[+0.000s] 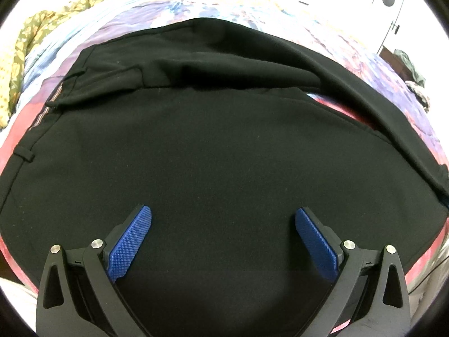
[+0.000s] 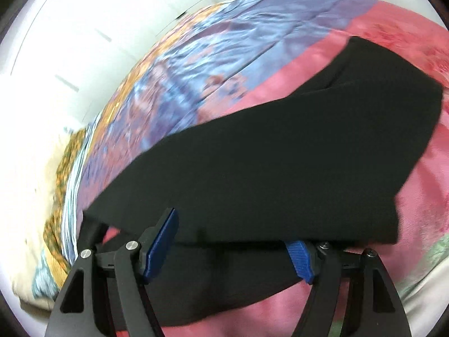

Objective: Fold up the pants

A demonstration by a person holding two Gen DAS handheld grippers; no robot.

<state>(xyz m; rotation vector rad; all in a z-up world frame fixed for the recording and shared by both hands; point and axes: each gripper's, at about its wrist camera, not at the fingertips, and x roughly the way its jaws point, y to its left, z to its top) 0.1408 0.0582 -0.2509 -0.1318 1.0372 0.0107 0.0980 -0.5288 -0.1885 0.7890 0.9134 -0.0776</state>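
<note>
The pants [image 1: 224,146] are plain black, with a thin striped band of brown and pale thread along the waistband lining [image 1: 46,109]. The bedspread [image 2: 196,64] beneath is pink, purple and blue with orange floral patches, and a crumpled cloth [image 1: 36,36] is olive-yellow with small flowers. Both grippers have black frames and blue textured pads [image 1: 130,241].

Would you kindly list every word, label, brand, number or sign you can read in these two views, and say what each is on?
None: no readable text in either view.
The black pants show only a striped waistband lining, no legible label.
The patterned bedspread carries floral print, no lettering.
The small marks on the black gripper arms are too small to read.
</note>
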